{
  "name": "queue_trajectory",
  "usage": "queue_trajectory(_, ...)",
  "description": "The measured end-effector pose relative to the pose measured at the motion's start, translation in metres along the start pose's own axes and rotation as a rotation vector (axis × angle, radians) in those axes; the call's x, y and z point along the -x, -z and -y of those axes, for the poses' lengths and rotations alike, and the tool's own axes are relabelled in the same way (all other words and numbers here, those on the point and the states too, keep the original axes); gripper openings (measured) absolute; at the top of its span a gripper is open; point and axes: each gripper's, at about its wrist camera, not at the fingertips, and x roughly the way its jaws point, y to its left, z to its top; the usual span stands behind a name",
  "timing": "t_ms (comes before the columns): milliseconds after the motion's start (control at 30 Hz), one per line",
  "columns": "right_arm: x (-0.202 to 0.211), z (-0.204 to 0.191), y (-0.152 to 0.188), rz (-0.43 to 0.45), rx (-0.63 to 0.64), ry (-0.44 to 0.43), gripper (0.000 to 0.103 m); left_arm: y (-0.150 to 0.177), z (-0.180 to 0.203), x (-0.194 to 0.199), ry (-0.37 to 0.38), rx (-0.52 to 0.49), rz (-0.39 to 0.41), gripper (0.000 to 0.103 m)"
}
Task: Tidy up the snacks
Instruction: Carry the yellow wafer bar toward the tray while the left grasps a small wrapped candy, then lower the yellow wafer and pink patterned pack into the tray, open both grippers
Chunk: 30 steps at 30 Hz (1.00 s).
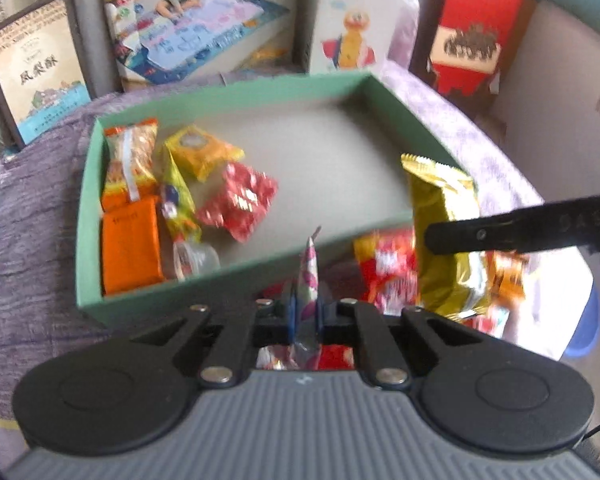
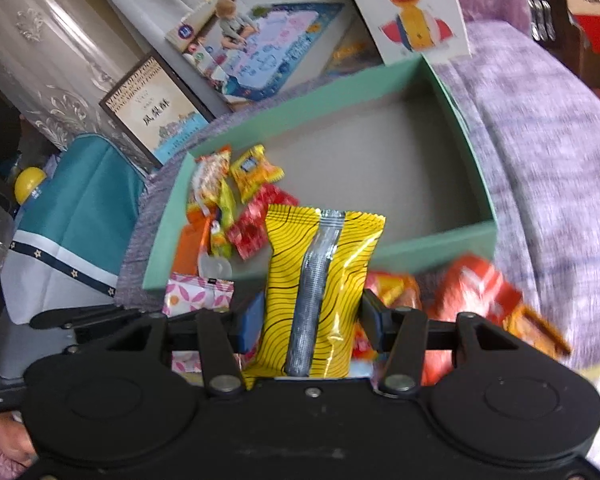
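yellow packet [image 2: 320, 292] upright; pink, apparently foil, packet [image 1: 309, 280]; green box [image 1: 228, 96] part-filled.

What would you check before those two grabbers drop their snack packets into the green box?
1. Left gripper shut on the thin pink-patterned foil packet: ok.
2. Right gripper clamped on the yellow black-lined snack packet: ok, pads press both its sides.
3. Free floor in the shallow green cardboard box: ok, its right half is bare.
4. Snacks already inside, such as the flat orange packet, kept to the left: ok.
5. Path over the near wall: cannot tell, the picture is blurred.
6. Loose red and orange packets outside the box still to be sorted: not ok.
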Motion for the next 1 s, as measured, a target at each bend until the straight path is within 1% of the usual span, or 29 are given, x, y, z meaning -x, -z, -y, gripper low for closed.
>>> queue_trajectory(133, -0.011, -0.009, -0.030, 0.017, 0.031, 0.000, 0.050, -0.030, -0.007, -0.006, -0.031, 0.024, 0.029, 0.009)
queue_trajectory(267, -0.029, -0.010, -0.066, 0.023, 0.038, 0.020, 0.050, -0.066, -0.012, -0.028, -0.037, 0.057, 0.032, 0.009)
queue_trajectory(367, -0.047, -0.009, -0.094, 0.020, 0.044, 0.036, 0.050, -0.089, -0.014, -0.048, -0.043, 0.059, 0.034, 0.009)
queue_trajectory(533, -0.089, -0.006, -0.137, -0.028, 0.058, 0.058, 0.050, -0.120, -0.021, -0.092, -0.052, 0.079, 0.015, 0.009)
queue_trajectory(600, -0.107, -0.004, -0.148, -0.050, 0.069, 0.069, 0.051, -0.130, -0.024, -0.108, -0.045, 0.089, 0.007, 0.009)
queue_trajectory(733, -0.139, -0.001, -0.165, -0.099, 0.072, 0.073, 0.051, -0.142, -0.033, -0.135, -0.059, 0.103, -0.004, 0.009)
queue_trajectory(767, -0.145, -0.001, -0.167, -0.111, 0.065, 0.066, 0.053, -0.144, -0.036, -0.140, -0.065, 0.110, -0.004, 0.010)
queue_trajectory(800, -0.152, 0.000, -0.170, -0.120, 0.055, 0.057, 0.054, -0.146, -0.038, -0.145, -0.075, 0.117, -0.001, 0.016)
queue_trajectory(833, -0.155, 0.000, -0.173, -0.116, 0.044, 0.054, 0.056, -0.147, -0.040, -0.148, -0.090, 0.121, 0.005, 0.024)
queue_trajectory(900, -0.159, 0.002, -0.178, -0.096, 0.023, 0.045, 0.080, -0.148, -0.043, -0.150, -0.136, 0.130, 0.019, 0.080)
queue_trajectory(967, -0.156, 0.002, -0.177, -0.071, 0.020, 0.046, 0.091, -0.147, -0.043, -0.146, -0.178, 0.126, 0.050, 0.099)
queue_trajectory(1000, -0.154, 0.004, -0.176, -0.066, 0.022, 0.045, 0.093, -0.146, -0.042, -0.145, -0.187, 0.121, 0.057, 0.103)
